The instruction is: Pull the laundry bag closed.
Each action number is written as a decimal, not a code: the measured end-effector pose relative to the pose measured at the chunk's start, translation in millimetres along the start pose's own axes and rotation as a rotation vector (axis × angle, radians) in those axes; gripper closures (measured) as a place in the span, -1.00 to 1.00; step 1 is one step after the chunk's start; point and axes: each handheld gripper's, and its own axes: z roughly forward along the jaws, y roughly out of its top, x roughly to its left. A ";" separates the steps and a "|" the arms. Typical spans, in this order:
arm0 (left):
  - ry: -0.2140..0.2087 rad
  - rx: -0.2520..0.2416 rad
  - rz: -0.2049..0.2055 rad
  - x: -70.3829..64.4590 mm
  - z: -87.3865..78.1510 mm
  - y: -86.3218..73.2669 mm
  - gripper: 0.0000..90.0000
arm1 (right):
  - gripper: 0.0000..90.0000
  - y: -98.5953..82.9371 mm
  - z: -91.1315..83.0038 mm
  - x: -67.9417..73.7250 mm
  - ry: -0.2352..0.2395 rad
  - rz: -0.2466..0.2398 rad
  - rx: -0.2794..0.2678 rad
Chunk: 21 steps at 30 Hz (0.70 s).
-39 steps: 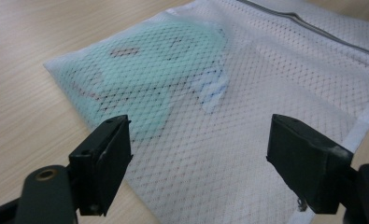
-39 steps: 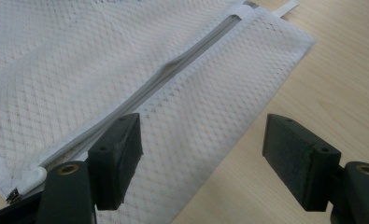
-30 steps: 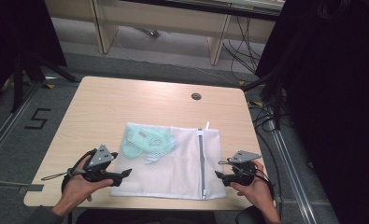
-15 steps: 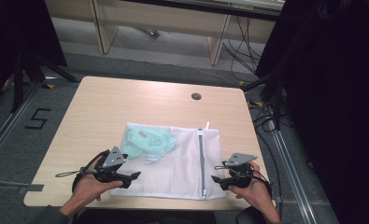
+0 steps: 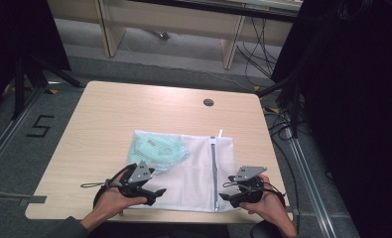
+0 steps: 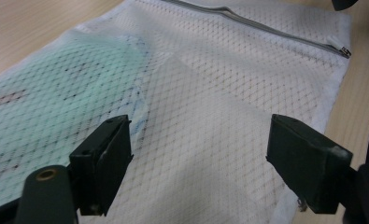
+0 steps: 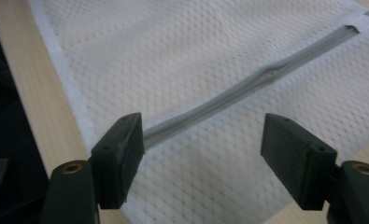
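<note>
A white mesh zip bag (image 5: 193, 171) lies flat on the near half of the wooden table (image 5: 134, 109). A pale green item (image 5: 156, 148) shows through the bag's far left part. The grey zipper (image 5: 214, 168) runs along the bag's right side. My left gripper (image 5: 159, 191) hovers over the bag's near left corner, pointing right. In the left gripper view it (image 6: 196, 140) is open above the mesh, the green item (image 6: 46, 98) at its left. My right gripper (image 5: 224, 196) sits at the zipper's near end. In its own view it (image 7: 201, 135) is open astride the zipper (image 7: 229, 95).
A dark cable hole (image 5: 208, 102) marks the table's far right part. The table's near edge (image 5: 183, 218) runs just under both hands. Cables (image 5: 278, 124) lie on the floor at the right, and a taped "5" (image 5: 38, 126) at the left.
My left gripper has moved right, from beside the bag to over its near left corner. My right gripper has shifted slightly left and nearer, to the zipper's near end.
</note>
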 end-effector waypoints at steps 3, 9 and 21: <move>-0.014 0.004 -0.003 -5.5 8.0 1.1 -0.52 | -0.21 1.6 1.1 3.5 0.036 -0.028 0.013; -0.039 0.007 0.011 -11.6 13.3 2.6 -0.52 | -0.15 1.0 3.7 9.5 0.077 -0.025 0.058; -0.078 0.005 0.039 -25.1 26.8 5.8 -0.51 | 0.06 2.1 8.1 14.6 0.162 -0.073 0.097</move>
